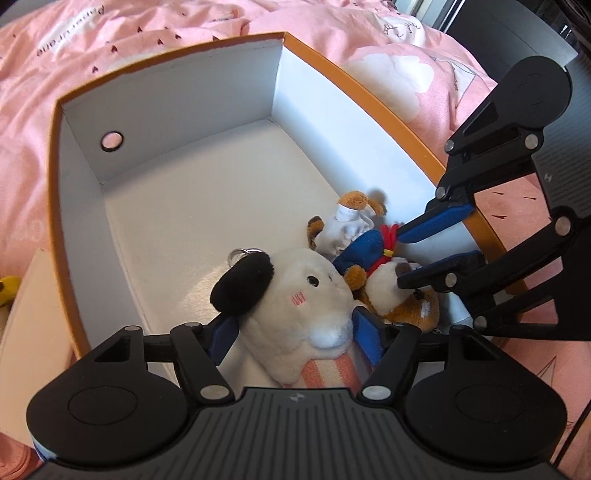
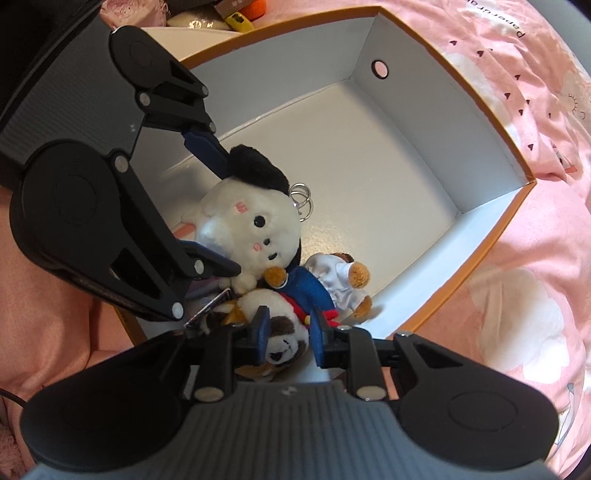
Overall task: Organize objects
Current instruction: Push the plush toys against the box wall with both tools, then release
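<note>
Two soft toys lie inside the box point(image 1: 177, 110), crowded into one corner of its white floor: a white plush dog point(image 1: 295, 295) with a black ear and a key ring, and, touching it, a brown plush dog point(image 1: 373, 258) in a blue jacket, white skirt and red scarf. The left hand-held gripper point(image 1: 297, 334) stands wide, its blue pads on either side of the white dog's body; whether they press it or merely flank it cannot be settled, and the toy appears to rest on the box floor, so it reads as let go. The right hand-held gripper point(image 2: 290, 334) points down over the brown dog's head, jaws narrow and closed around that head, with the pads apparently in contact. The rest of the box floor is bare. The box, orange outside with a round finger hole in one end wall, sits on a bed under a pink quilt point(image 1: 129, 40). In the right wrist view a yellow object point(image 2: 240, 20) and other small items lie beyond the box's far side, too small to identify. Judgement: both toys are in place; withdrawal of both grippers remains, and possibly collection of the outlying items.
</note>
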`<control>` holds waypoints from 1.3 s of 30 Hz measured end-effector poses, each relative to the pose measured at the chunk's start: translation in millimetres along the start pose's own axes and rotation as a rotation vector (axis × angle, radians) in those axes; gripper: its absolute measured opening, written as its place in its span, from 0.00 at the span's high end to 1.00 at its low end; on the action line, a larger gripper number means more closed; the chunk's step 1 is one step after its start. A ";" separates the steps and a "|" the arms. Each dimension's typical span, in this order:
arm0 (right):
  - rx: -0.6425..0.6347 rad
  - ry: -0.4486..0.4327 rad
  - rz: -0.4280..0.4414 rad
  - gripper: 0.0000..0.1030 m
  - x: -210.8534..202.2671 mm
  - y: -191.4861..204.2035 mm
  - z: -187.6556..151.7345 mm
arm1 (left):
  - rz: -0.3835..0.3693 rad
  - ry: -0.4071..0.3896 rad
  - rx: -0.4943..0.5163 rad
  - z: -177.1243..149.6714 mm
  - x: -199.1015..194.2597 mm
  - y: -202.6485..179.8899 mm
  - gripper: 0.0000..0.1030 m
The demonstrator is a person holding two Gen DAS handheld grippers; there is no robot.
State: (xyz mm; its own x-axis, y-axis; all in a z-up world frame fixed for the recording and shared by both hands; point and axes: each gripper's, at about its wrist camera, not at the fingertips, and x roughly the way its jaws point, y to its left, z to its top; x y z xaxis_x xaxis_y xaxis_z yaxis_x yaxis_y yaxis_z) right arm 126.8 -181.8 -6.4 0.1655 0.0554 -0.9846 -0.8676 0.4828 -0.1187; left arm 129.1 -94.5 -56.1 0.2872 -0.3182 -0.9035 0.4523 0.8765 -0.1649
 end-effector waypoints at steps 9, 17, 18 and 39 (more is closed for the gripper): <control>0.030 -0.069 -0.039 0.51 -23.7 17.2 -6.8 | 0.046 -0.095 0.003 -14.8 -23.1 -11.4 0.19; 0.077 -0.089 -0.078 0.46 -9.2 -3.9 -6.6 | 0.072 -0.145 -0.015 -27.3 -22.2 -6.1 0.16; 0.080 -0.092 -0.083 0.46 -10.1 -3.1 -5.4 | 0.068 -0.154 -0.023 -28.2 -24.3 -4.3 0.16; 0.081 -0.055 -0.147 0.46 2.3 9.5 -3.1 | 0.115 -0.026 0.063 -17.7 4.0 -16.9 0.40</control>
State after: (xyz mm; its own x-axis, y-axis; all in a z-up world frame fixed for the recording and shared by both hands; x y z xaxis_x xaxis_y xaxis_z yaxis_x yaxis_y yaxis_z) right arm 117.4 -179.8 -10.3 0.3150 0.0261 -0.9487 -0.7920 0.5580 -0.2477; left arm 107.7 -104.2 -63.9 0.3615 -0.2271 -0.9043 0.4670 0.8835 -0.0352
